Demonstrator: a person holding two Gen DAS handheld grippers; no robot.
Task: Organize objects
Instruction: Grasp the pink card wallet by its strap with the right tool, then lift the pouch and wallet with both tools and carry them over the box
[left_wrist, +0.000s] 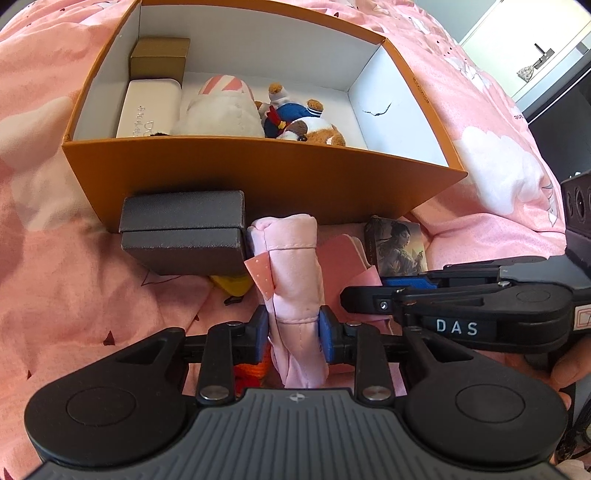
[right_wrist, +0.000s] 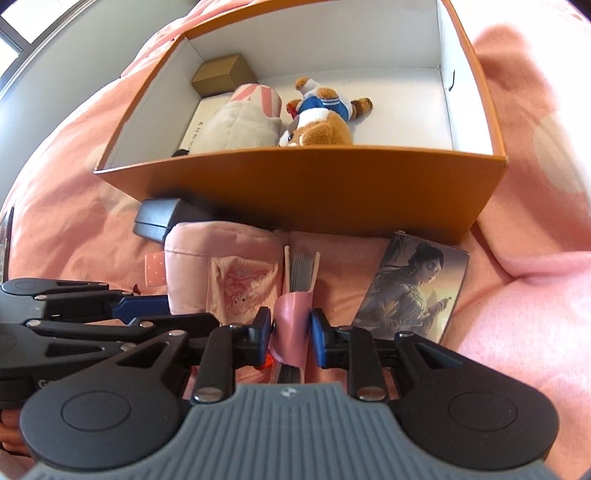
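I record a bed covered in pink fabric with pale cloud print (left_wrist: 74, 295), carrying every item. The largest item is an open orange cardboard box with white interior (left_wrist: 258, 177), at the far side. Inside it, along the left wall, stand a gold rectangular carton (left_wrist: 159, 59) at the far end and a white oblong case with printed lettering (left_wrist: 147, 109) nearer. Right of the case lie a white-and-pink striped plush (left_wrist: 221, 107) and a brown plush bear in blue-and-white clothing (right_wrist: 317, 118), touching each other.

On the bed just near the box's front wall I note, from left to right: a dark grey lidded rigid box (left_wrist: 184, 232), a rolled pale pink fabric pouch (left_wrist: 291, 266), a pink-covered notebook with grey page edges (right_wrist: 297, 280), and a card box printed with a painted woman's figure (right_wrist: 413, 291).

My left gripper (left_wrist: 293, 332) is clenched on the near end of the pink pouch. My right gripper (right_wrist: 290, 325) is clamped on the notebook's pink closure strap.
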